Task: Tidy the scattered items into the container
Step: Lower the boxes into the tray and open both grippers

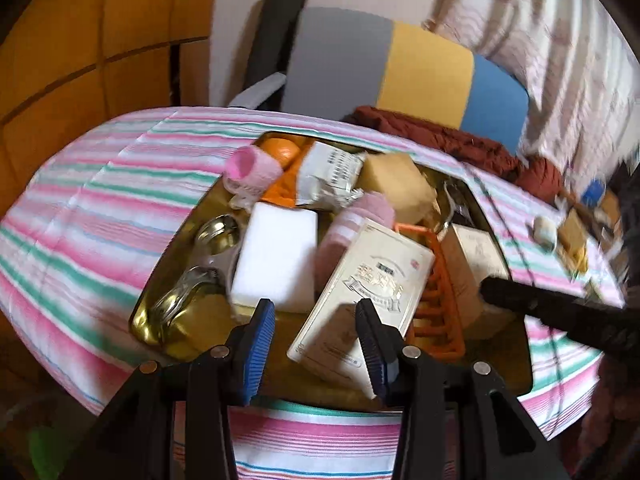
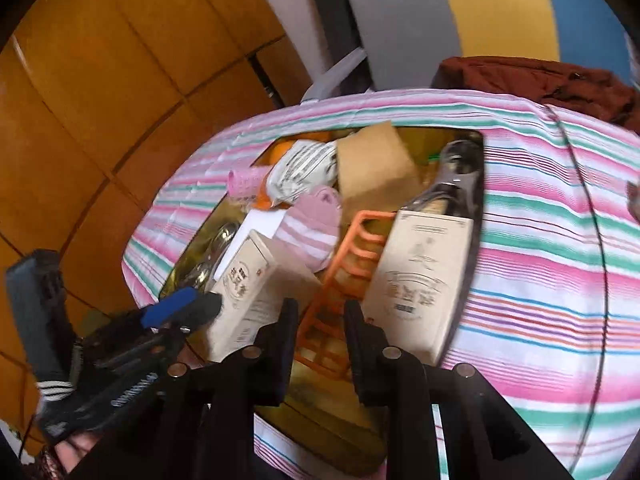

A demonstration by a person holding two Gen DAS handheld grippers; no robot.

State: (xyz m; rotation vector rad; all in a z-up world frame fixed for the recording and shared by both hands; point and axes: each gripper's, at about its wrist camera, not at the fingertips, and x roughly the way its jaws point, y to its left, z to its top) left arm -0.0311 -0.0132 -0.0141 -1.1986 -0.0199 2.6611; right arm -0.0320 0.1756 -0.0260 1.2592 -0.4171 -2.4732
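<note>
A gold metal tray point(image 1: 148, 320) on the striped cloth holds several items: a cream printed box point(image 1: 368, 284), a white block point(image 1: 278, 256), pink socks point(image 1: 252, 168), an orange rack point(image 1: 438, 312), a tan box point(image 1: 396, 184), a crumpled packet point(image 1: 328, 176) and spoons point(image 1: 218, 232). My left gripper point(image 1: 316, 344) is open with blue pads, hovering over the tray's near edge beside the cream box, holding nothing. My right gripper point(image 2: 320, 336) is open and empty above the orange rack point(image 2: 340, 280), between two cream boxes point(image 2: 248, 288) point(image 2: 420, 276). The tray point(image 2: 352, 436) also shows in the right wrist view.
The striped cloth point(image 1: 80, 208) covers the table. Small items lie at the far right point(image 1: 546, 232). A dark red garment point(image 1: 440, 132) and a grey, yellow and blue chair back point(image 1: 400, 68) stand behind. The left gripper shows in the right wrist view point(image 2: 176, 312).
</note>
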